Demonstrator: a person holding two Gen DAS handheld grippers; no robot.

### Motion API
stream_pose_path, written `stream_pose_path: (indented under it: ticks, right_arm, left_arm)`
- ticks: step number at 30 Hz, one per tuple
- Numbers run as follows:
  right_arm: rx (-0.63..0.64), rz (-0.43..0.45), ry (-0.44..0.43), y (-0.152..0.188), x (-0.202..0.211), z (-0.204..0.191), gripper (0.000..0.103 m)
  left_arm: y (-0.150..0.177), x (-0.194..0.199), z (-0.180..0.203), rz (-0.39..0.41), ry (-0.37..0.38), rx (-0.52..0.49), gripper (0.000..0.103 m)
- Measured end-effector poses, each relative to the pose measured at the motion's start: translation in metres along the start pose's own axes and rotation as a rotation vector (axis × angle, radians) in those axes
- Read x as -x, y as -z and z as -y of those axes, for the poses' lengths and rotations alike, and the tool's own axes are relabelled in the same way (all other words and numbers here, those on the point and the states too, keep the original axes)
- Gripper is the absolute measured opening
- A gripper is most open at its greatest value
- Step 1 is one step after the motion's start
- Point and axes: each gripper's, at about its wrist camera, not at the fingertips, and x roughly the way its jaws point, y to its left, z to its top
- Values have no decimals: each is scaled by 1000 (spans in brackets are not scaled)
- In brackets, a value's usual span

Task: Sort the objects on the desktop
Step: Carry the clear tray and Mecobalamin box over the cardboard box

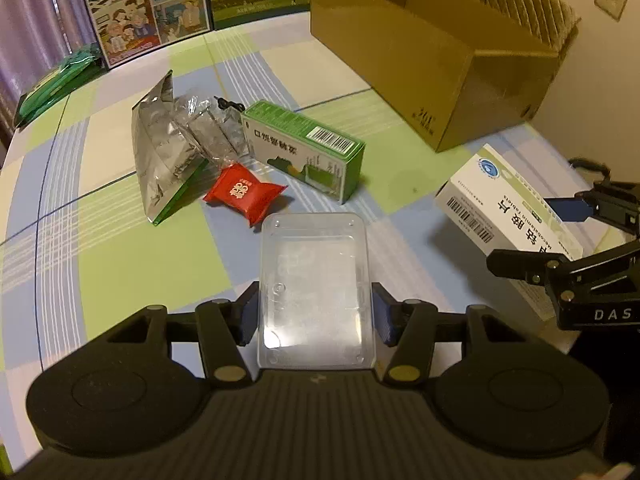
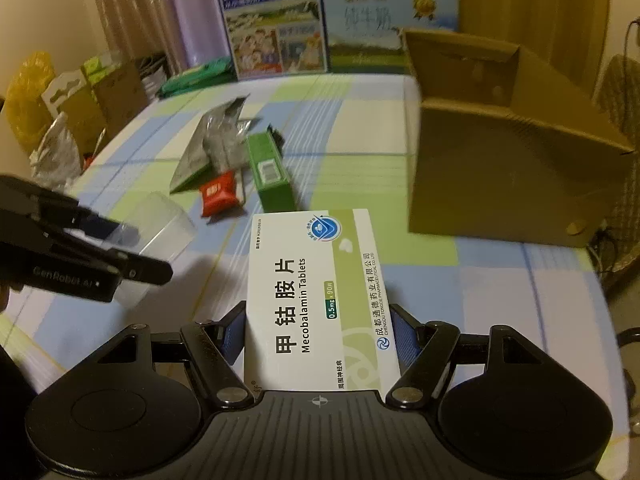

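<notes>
- Left tool is clamped on the clear plastic box, blue pads pressed against both long sides, box held low over the checked counter.
- Right tool grips the white Mecobalamin tablet box the same way, label side up; in the left wrist view that box sits out to the right, close to the cardboard carton.
- The carton stands open-topped on the far right of the counter.
- Mid-counter, a cluster: the green medicine box lying on its side, the red candy packet just in front of it, and the silver foil pouch propped up with crumpled clear wrapping between pouch and green box.
- A green packet lies at the far left edge.
- Two milk cartons stand along the back by the curtain.
</notes>
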Motion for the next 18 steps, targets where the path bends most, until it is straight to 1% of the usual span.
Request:
stream_pose_path:
  ticks: [4,11,18]
  right_arm:
    - [-14,24,7,-2,15,3,69]
    - [-32,52,17,-2,32,9,69]
    - [-46,65,27,-2,40,19,69]
  left_arm:
    - [1,12,7,17,3,28,51]
    - [2,23,22,34,10,18,51]
    - [-1,28,33,42,21,7,51]
